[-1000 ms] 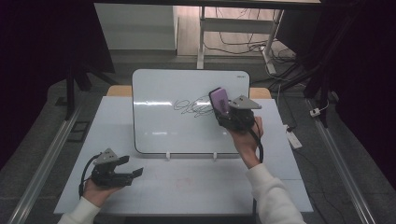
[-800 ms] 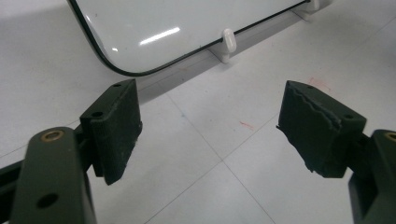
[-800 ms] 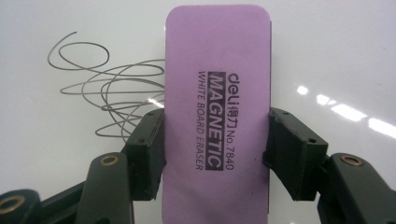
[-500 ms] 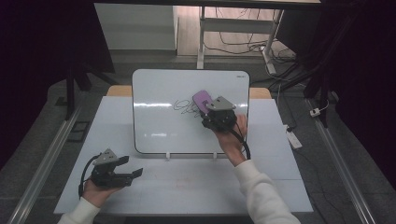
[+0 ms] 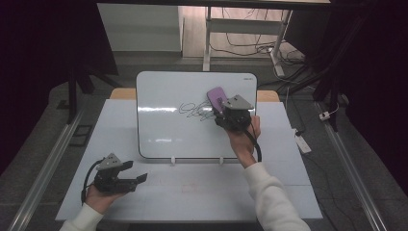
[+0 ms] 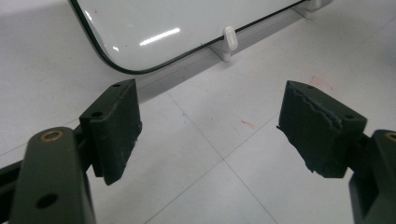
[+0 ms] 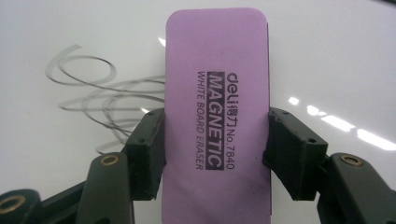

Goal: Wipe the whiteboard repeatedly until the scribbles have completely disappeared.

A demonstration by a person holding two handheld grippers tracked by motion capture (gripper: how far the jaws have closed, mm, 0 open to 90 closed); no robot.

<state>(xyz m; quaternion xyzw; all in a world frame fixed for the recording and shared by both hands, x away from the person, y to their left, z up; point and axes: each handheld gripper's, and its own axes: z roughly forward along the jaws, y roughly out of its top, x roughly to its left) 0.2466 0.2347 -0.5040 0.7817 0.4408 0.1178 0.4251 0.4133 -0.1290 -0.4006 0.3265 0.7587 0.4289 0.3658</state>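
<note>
The right gripper (image 5: 222, 108), clamping the purple rectangular whiteboard eraser (image 7: 217, 116), is sweeping back right across the black scribble (image 5: 192, 110), so wiping is under way; the left gripper (image 6: 210, 133) is resting open

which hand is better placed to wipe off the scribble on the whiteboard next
Right. The right gripper already clamps the purple eraser against the whiteboard, right beside the scribble. The left gripper hangs open and empty over the table, below the board's near edge.

Bright table, dark surroundings, glare streaks on whiteboard (image 5: 163, 96) — scribble softly blurred
</note>
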